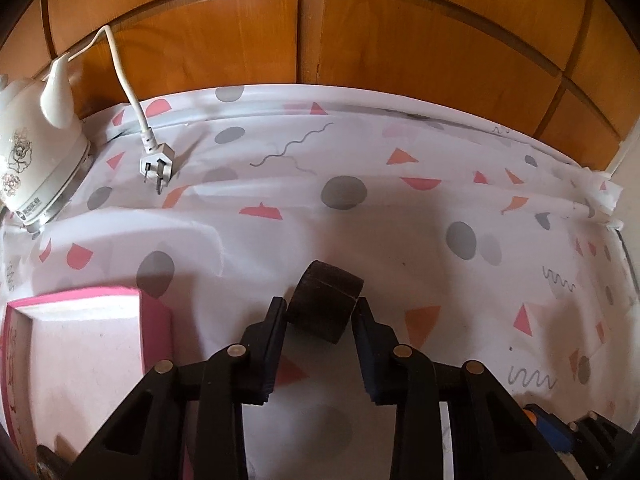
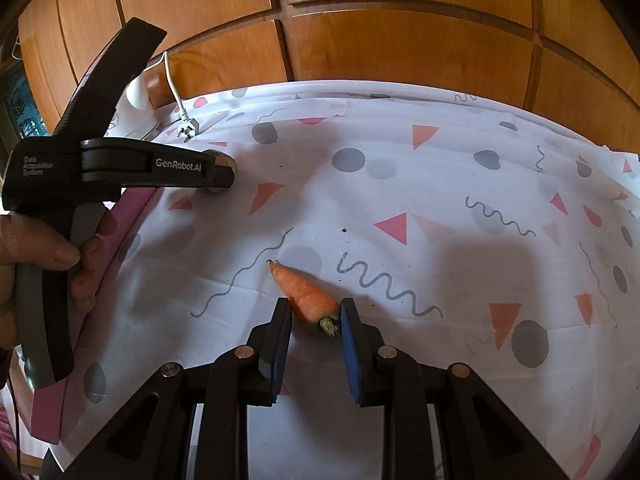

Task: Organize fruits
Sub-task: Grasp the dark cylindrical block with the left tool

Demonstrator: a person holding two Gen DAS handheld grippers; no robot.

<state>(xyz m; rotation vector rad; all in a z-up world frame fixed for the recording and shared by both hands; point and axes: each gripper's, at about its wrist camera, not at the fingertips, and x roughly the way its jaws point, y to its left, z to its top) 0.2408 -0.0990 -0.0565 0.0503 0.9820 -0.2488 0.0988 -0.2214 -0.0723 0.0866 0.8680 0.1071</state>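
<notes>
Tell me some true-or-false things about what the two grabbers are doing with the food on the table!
1. The left gripper has a dark brown chunk between its jaws. True.
2. The carrot lies inside the pink box. False: it lies on the patterned tablecloth, between the jaws of the right gripper.
3. The carrot's thin tip points away from the right wrist camera. True.
4. The white plug is pushed into a wall socket. False: it lies loose on the cloth beside the white kettle.
5. The pink box sits on the right side of the left wrist view. False: it sits at the lower left.
</notes>
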